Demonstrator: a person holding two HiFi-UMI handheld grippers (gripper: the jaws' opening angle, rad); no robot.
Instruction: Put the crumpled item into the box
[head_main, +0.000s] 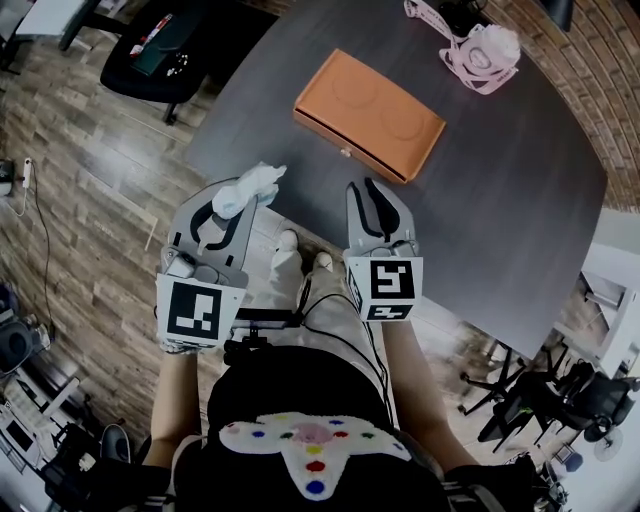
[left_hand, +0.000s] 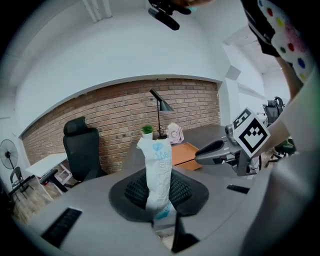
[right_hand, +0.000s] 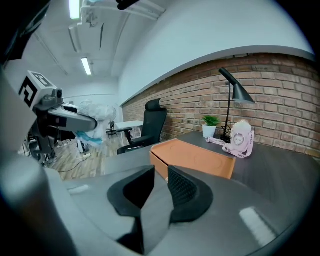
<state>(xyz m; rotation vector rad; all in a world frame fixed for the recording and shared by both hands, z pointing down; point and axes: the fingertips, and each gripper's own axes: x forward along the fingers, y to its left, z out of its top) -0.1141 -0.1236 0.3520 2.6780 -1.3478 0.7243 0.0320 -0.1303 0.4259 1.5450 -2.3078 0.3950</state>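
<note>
A crumpled white wrapper with blue print stands up between the pads of my left gripper, which is shut on its lower end; it fills the middle of the left gripper view. The left gripper hangs just off the table's near edge. A flat orange box lies with its lid down on the dark table, ahead and to the right of the wrapper. My right gripper is over the table edge near the box's front. Its jaws stand a little apart with nothing between them.
A pink item with a strap lies at the table's far side, next to a small potted plant and a black desk lamp. A black office chair stands left of the table, before a brick wall. Wooden floor lies below my grippers.
</note>
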